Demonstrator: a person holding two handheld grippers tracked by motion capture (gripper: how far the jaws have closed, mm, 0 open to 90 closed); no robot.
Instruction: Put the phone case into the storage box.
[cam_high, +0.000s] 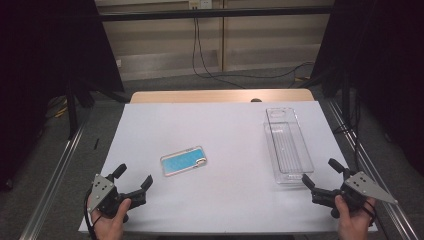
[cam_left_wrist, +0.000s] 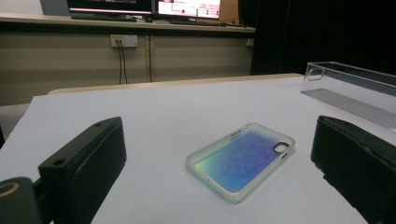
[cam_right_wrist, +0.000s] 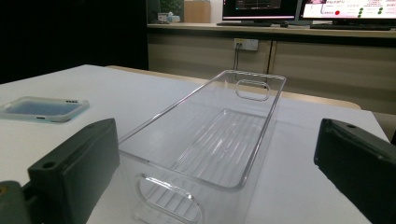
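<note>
A phone case (cam_high: 184, 161) with an iridescent blue back and pale rim lies flat near the middle of the white table (cam_high: 220, 125). In the left gripper view the phone case (cam_left_wrist: 242, 161) lies just ahead, between the jaws' line of sight. My left gripper (cam_high: 133, 176) rests open at the table's front left, nothing between its jaws. A clear plastic bin (cam_high: 288, 145) stands empty at the right. My right gripper (cam_high: 322, 173) is open at the front right, aimed at the bin's near end. The right gripper view has the bin (cam_right_wrist: 219, 140) close ahead and the case (cam_right_wrist: 44, 109) far left.
A wooden table edge (cam_high: 220, 96) shows behind the white sheet. Metal rails (cam_high: 55, 175) run along both sides of the table. Cables hang on the back wall (cam_high: 200, 45). Monitors (cam_right_wrist: 299, 8) stand on a shelf in the background.
</note>
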